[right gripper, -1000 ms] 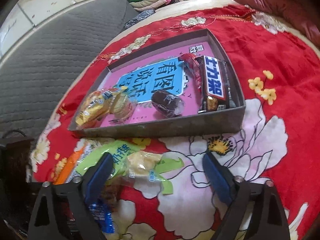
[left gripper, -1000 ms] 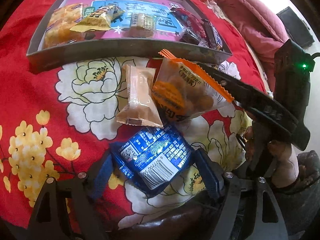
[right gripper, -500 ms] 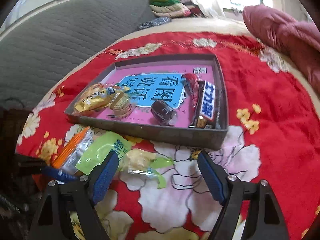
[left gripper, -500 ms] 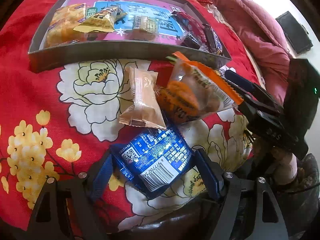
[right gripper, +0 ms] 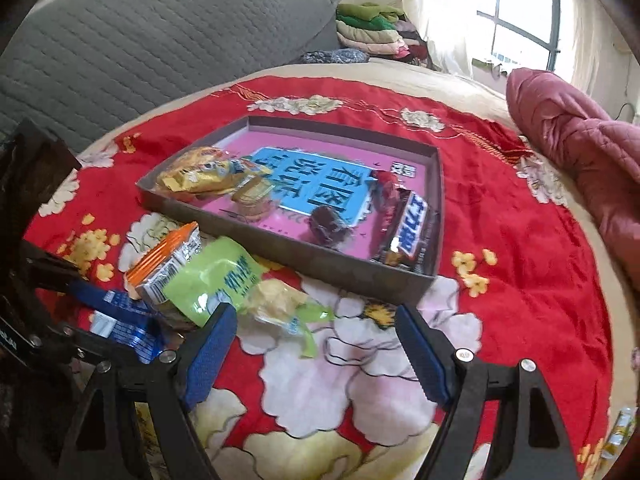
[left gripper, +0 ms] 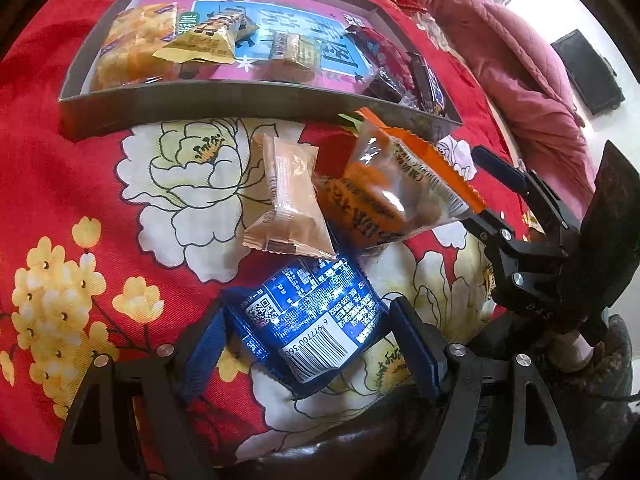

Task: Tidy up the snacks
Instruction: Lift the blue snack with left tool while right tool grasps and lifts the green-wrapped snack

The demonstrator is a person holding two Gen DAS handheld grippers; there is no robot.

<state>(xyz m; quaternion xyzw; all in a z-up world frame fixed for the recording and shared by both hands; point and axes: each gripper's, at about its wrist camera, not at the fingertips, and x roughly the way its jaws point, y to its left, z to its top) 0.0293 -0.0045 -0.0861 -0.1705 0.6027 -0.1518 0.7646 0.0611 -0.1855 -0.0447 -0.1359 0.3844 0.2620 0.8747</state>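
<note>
**Blue packet pinched, tray waiting**

While our left gripper [left gripper: 308, 340] pinches a blue snack packet [left gripper: 308, 320] between its blue pads, we read a barcode on the wrapper beginning 6 977700, with a QR code beside it. The packet sits low over the red floral cloth [left gripper: 80, 184], near the tray but outside it. Just ahead lie a tan wrapped snack [left gripper: 290, 200] and an orange-edged clear bag [left gripper: 404, 188], touching each other — their print is too warped for us to read.

Our right gripper [right gripper: 316, 354] hovers with its jaws spread wide and nothing between them. Close to its left pad rests a green packet [right gripper: 224, 280] bearing white Chinese characters we cannot make out.

Beyond, the grey tray [right gripper: 304, 258] has a pink floor with a blue panel printed 看图说话. Inside it we see a yellow packet [right gripper: 196, 174], a small round wrapped cake [right gripper: 252, 200], a dark brown wrapped sweet [right gripper: 330, 224] and a chocolate bar [right gripper: 408, 228] marked 士力架 — all well apart from the packet we hold.
</note>
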